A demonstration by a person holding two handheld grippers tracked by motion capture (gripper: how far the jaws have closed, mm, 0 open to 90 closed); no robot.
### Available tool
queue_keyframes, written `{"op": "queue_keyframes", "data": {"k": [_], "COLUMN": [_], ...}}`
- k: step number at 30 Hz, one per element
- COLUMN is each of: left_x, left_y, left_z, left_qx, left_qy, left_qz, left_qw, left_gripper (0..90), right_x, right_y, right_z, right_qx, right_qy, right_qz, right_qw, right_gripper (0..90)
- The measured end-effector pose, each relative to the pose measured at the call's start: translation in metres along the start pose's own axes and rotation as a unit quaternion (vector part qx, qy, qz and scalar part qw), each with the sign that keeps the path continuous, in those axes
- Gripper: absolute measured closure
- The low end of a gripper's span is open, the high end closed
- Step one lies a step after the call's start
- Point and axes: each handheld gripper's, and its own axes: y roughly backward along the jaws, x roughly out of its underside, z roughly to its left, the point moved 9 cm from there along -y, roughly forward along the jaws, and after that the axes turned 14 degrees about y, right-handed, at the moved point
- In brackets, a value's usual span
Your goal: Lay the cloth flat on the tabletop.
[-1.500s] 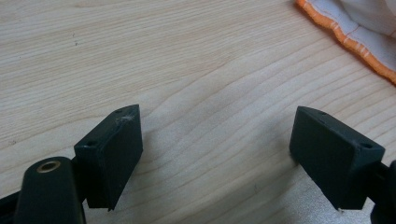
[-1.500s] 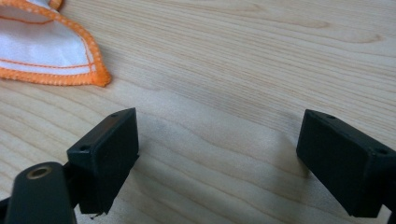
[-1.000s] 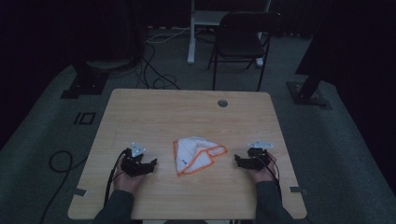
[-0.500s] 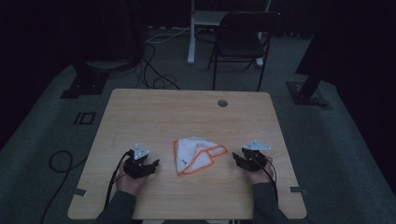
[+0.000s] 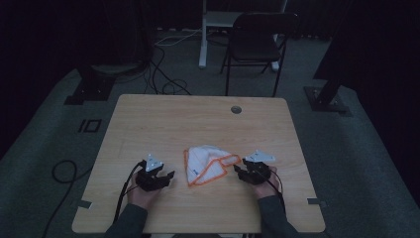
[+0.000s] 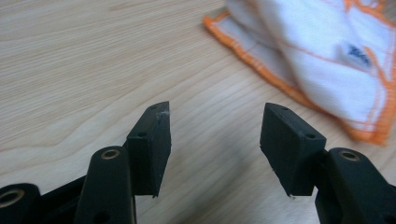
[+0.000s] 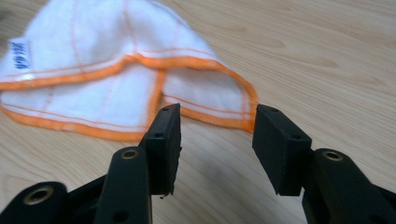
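A white cloth (image 5: 208, 163) with orange edging lies crumpled on the wooden table (image 5: 198, 119), near its front middle. My left gripper (image 5: 170, 175) rests to the left of the cloth, apart from it, jaws open and empty. In the left gripper view the gripper (image 6: 215, 121) points at bare wood, with the cloth (image 6: 327, 60) at the upper right. My right gripper (image 5: 237, 171) is just right of the cloth. Its jaws have just been closing partway and still stand open with nothing between them. In the right gripper view the gripper (image 7: 215, 123) sits just short of the cloth's folded orange hem (image 7: 205, 112).
A round cable hole (image 5: 236, 109) is in the table's far side. A dark chair (image 5: 257, 44) stands behind the table, and cables (image 5: 163, 79) trail on the floor to the left. Light stands flank the table.
My right gripper has moved left toward the cloth's right edge. The left gripper and the cloth have stayed where they were.
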Motion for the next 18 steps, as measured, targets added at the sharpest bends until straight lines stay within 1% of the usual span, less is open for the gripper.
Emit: {"op": "queue_keyframes", "data": {"k": [1,2,3,4,5,6,7,8,9,12,13,18], "left_x": [0.0,0.0,-0.001,-0.001,-0.002,-0.002,-0.002,-0.002,-0.003,-0.003,-0.003,-0.002], "left_y": [0.0,0.0,-0.001,-0.001,-0.001,-0.001,-0.003,-0.003,-0.005,-0.007,-0.009,-0.013], "left_z": [-0.002,-0.002,-0.007,-0.007,-0.012,-0.012,-0.016,-0.016,-0.02,-0.022,-0.024,-0.025], "left_qx": [0.002,0.002,0.007,0.007,0.012,0.012,0.016,0.016,0.02,0.021,0.018,0.018], "left_qy": [-0.005,-0.005,-0.01,-0.01,-0.013,-0.013,-0.02,-0.02,-0.024,-0.027,-0.03,-0.032], "left_qz": [0.0,0.0,0.0,0.0,0.0,0.0,0.003,0.003,0.006,0.009,0.013,0.017], "left_qw": [1.0,1.0,0.9999,0.9999,0.9998,0.9998,0.9997,0.9997,0.9995,0.9994,0.9993,0.9992], "left_gripper": [44.0,44.0,44.0,44.0,44.0,44.3,44.7,44.9,45.5,47.5,47.8,48.2], "right_x": [-0.002,-0.002,-0.007,-0.007,-0.01,-0.01,-0.012,-0.013,-0.015,-0.017,-0.019,-0.023], "right_y": [0.0,0.0,-0.002,-0.002,-0.004,-0.004,-0.006,-0.007,-0.007,-0.008,-0.008,-0.011], "right_z": [0.003,0.003,0.009,0.009,0.015,0.015,0.019,0.019,0.021,0.023,0.026,0.035], "right_qx": [-0.002,-0.002,-0.008,-0.008,-0.012,-0.012,-0.014,-0.014,-0.016,-0.019,-0.023,-0.034], "right_qy": [0.002,0.002,0.006,0.006,0.013,0.013,0.019,0.022,0.023,0.026,0.027,0.035], "right_qz": [-0.002,-0.002,-0.005,-0.005,-0.007,-0.007,-0.007,-0.008,-0.008,-0.011,-0.014,-0.018], "right_qw": [1.0,1.0,0.9999,0.9999,0.9998,0.9998,0.9997,0.9996,0.9996,0.9994,0.9993,0.9987], "right_gripper": [52.0,52.0,52.3,52.3,53.3,53.3,54.7,55.6,56.2,57.2,58.1,61.6]}}
